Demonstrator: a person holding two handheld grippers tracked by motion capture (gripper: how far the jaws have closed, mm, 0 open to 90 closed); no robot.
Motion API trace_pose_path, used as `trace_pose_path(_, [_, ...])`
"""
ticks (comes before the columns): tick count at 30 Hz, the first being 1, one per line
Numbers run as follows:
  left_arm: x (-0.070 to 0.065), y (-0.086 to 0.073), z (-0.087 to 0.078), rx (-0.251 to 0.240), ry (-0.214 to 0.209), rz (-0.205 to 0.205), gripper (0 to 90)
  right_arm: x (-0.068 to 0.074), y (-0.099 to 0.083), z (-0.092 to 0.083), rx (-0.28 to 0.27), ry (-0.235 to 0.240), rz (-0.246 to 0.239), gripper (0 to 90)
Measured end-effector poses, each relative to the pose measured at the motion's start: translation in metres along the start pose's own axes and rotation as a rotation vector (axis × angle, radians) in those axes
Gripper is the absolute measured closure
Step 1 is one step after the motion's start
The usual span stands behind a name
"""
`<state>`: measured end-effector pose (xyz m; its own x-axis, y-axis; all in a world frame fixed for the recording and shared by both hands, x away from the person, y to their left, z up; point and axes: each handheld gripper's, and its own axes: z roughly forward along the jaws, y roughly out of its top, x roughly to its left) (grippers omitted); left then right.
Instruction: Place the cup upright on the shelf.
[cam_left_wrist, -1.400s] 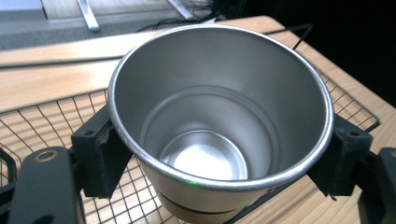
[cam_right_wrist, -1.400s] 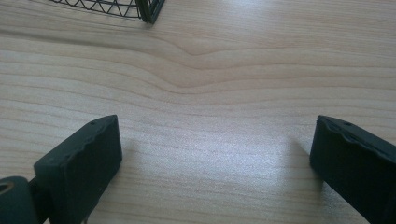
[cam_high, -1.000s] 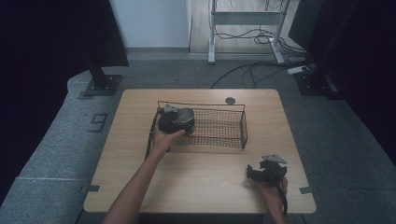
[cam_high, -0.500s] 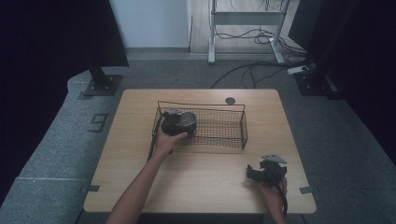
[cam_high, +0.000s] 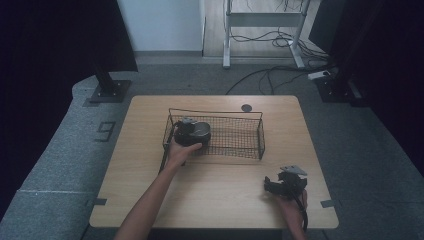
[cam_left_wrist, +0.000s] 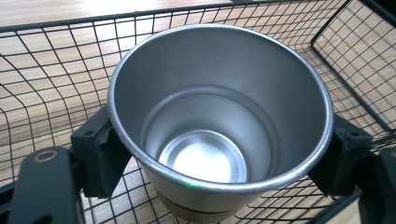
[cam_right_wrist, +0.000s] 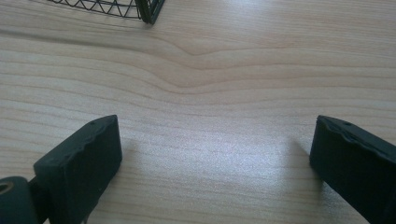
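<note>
The left gripper (cam_high: 189, 134) sits at the left end of the wire basket (cam_high: 235, 149), a little above the middle of the high view. Its jaws pinch a metal cup (cam_left_wrist: 219, 121) from 2 sides just under the rim, as the left gripper view shows from above. The cup is upright, mouth open and empty, inside the basket's left end; whether its base rests on the mesh floor or hangs just over it I cannot tell.

The main risk, as I judge it, is the grip itself. The jaws press on a smooth, tapered wall, so a tilt of the hand could let the cup slide down or swing. If the jaws spread while the cup is above the mesh, it may land on a wire and tip. The basket is light wire, so a sideways drag of the gripper against its left wall could shove it along the bench (cam_high: 150, 200).

Room is tight near the cup: the basket's left wall and front rail stand close around the gripper, so the free way is straight up. To the right, most of the basket floor lies open. The right gripper (cam_high: 281, 186) rests at the lower right of the high view, near the bench's front edge, jaws spread wide over bare wood, well apart from the basket.
</note>
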<state>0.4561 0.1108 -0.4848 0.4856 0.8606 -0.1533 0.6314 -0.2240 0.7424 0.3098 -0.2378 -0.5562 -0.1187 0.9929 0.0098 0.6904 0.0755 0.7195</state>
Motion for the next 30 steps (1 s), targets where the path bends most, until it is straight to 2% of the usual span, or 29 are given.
trace_pose_path(6, [-0.001,0.001,0.001,0.013,0.009,0.006,18.8,0.0,0.0,0.0,0.0,0.0,0.0,2.2])
trace_pose_path(13, [-0.004,0.007,0.004,0.011,-0.01,0.012,18.9,0.0,0.0,0.0,0.0,0.002,0.0,2.2])
trace_pose_path(18, [-0.005,0.012,0.01,0.013,0.001,0.01,18.9,0.0,0.0,0.0,0.0,0.001,0.0,2.3])
trace_pose_path(23, [-0.004,0.01,0.017,0.049,0.015,-0.006,18.8,0.0,0.0,0.0,0.0,0.001,0.0,2.3])
trace_pose_path(30, [-0.008,0.008,0.021,0.071,0.028,0.018,18.5,0.0,0.0,0.0,-0.001,0.001,-0.001,2.2])
